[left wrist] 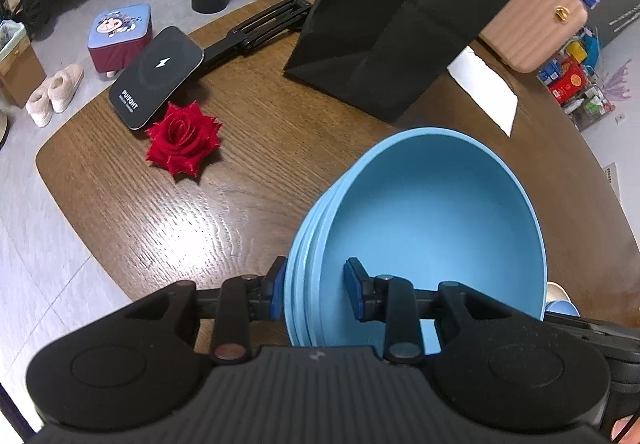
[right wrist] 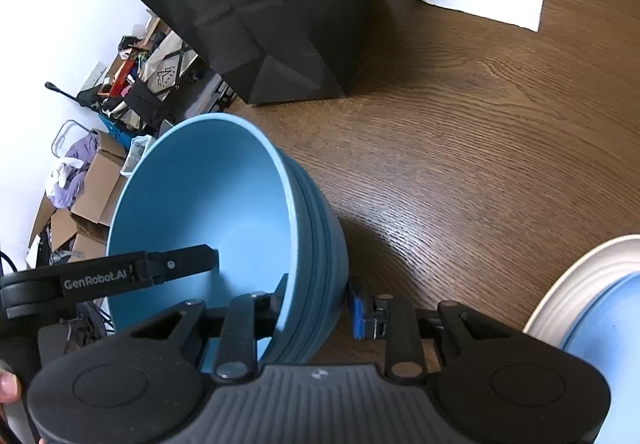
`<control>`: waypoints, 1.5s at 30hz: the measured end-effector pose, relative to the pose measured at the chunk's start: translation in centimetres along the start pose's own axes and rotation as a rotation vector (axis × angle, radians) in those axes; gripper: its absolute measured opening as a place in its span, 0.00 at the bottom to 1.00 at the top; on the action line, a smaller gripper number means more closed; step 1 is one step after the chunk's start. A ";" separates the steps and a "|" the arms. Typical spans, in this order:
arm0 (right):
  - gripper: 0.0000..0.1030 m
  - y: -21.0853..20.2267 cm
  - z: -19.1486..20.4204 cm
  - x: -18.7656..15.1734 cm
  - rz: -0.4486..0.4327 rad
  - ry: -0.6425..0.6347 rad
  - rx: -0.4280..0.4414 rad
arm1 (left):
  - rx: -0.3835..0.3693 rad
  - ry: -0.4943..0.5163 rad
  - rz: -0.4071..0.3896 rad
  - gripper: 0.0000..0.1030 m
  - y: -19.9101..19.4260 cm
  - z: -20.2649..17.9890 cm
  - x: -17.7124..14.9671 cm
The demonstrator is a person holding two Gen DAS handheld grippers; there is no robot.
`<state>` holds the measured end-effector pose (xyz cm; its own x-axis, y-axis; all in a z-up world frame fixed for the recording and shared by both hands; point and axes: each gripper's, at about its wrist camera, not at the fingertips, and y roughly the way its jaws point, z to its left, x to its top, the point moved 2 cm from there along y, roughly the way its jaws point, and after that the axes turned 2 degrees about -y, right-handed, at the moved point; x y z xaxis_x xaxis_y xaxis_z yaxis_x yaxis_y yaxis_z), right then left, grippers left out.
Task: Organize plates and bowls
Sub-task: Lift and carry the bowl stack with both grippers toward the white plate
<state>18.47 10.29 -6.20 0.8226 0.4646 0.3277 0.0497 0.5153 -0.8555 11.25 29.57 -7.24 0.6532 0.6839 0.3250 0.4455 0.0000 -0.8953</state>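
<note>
A stack of several nested light-blue bowls point(left wrist: 432, 220) hangs tilted above the brown wooden table point(left wrist: 240, 204). My left gripper point(left wrist: 316, 286) is shut on the stack's left wall, one pad outside and one inside the top bowl. In the right wrist view the same bowls point(right wrist: 208, 204) are clamped on their right wall by my right gripper point(right wrist: 320, 304). The left gripper's black finger point(right wrist: 176, 264) reaches into the top bowl from the left. A white ribbed plate point(right wrist: 576, 284) with another blue dish point(right wrist: 600, 332) on it lies at the lower right.
A tall black paper bag point(left wrist: 392, 24) stands just beyond the bowls. A white paper sheet point(left wrist: 484, 88) lies to its right. A red fabric rose point(left wrist: 184, 140) and a dark wireless charger point(left wrist: 158, 74) lie at the left. A pink case point(left wrist: 536, 16) sits at the back right.
</note>
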 end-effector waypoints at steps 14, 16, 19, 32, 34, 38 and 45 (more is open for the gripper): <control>0.26 -2.7 -1.0 -1.6 -0.055 0.038 0.000 | -0.012 0.069 -0.019 0.31 -1.9 -2.4 -1.1; 0.26 -3.1 -1.2 -1.9 -0.062 0.044 -0.001 | -0.013 0.079 -0.021 0.31 -2.1 -2.8 -1.2; 0.26 -3.7 -1.5 -2.2 -0.073 0.052 -0.003 | -0.017 0.094 -0.024 0.31 -2.3 -3.4 -1.4; 0.26 -6.2 -2.9 -4.1 -0.109 0.085 -0.004 | -0.025 0.150 -0.024 0.30 -3.3 -6.2 -2.9; 0.27 -6.7 -3.2 -4.3 -0.113 0.090 -0.005 | -0.027 0.155 -0.024 0.31 -3.4 -6.7 -3.1; 0.26 -7.5 -4.0 -4.8 -0.124 0.100 -0.007 | -0.031 0.170 -0.026 0.30 -3.4 -7.8 -3.6; 0.27 -8.8 -5.5 -5.5 -0.141 0.117 -0.014 | -0.040 0.189 -0.026 0.31 -3.4 -10.0 -4.6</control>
<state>16.62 -0.84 -2.68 0.8671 0.3010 0.3970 0.1769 0.5589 -0.8101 12.90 19.15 -2.66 0.7430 0.5346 0.4027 0.4850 -0.0154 -0.8744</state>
